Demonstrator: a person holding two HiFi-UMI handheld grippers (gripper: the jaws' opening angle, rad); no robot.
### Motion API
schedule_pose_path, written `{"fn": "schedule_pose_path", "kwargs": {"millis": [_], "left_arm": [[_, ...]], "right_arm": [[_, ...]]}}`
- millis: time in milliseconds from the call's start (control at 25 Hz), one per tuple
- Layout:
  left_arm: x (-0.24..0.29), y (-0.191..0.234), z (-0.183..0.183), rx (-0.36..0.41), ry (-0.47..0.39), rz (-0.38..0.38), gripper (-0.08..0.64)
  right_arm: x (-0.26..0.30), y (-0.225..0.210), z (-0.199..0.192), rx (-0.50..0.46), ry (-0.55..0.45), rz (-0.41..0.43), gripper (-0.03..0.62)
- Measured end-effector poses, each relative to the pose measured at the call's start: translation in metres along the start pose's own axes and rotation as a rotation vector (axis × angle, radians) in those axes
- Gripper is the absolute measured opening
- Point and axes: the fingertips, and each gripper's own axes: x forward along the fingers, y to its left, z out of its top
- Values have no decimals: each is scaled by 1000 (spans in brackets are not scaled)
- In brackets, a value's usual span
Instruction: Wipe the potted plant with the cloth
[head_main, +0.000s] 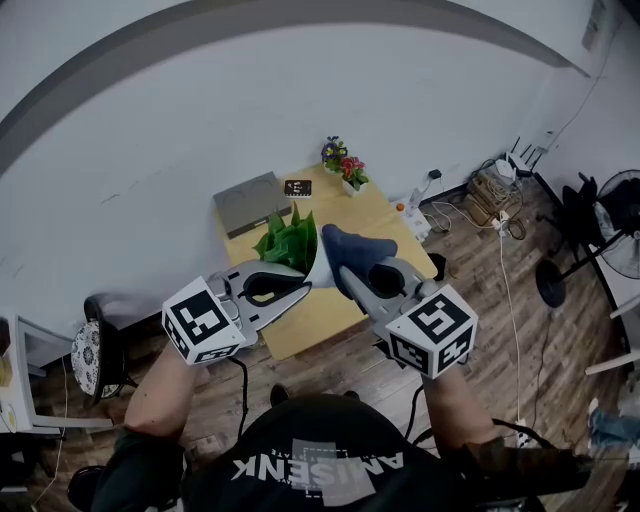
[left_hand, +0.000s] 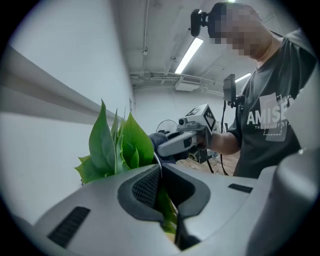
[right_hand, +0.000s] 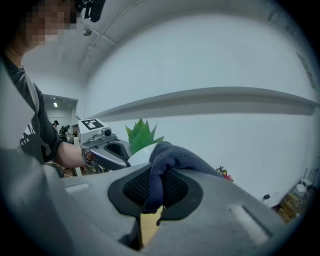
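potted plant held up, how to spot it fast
Above the wooden table, the potted plant is held in the left gripper. Unlike the small flowering pots at the table's far edge, it has only broad green leaves in a white pot.

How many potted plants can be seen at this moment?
3. The leafy green plant is held in the left gripper; two small flowering plants, purple and red, stand side by side at the far edge of the table. None appears hidden.
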Motion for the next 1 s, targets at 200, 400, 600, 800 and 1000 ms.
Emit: {"fn": "schedule_pose_path", "kwargs": {"millis": [200,400,600,800,1000], "left_arm": [[-2,-1,0,38,-8,-5,9],[1,-3,0,63,-21,-27,9],[0,-12,-1,77,-44,-92,9],[1,-22,-7,208,4,-182,9],[3,-29,-13,225,34,-240,9]], "right_arm": [[-9,-14,-29,58,39,-31,28],[-15,-29,-51,113,65,-64,28],[-28,-44,-70,145,100,-110,28],[-43,-55,-59,135,73,-138,28],[-44,-43,-12,83,-19,-94,28]]}}
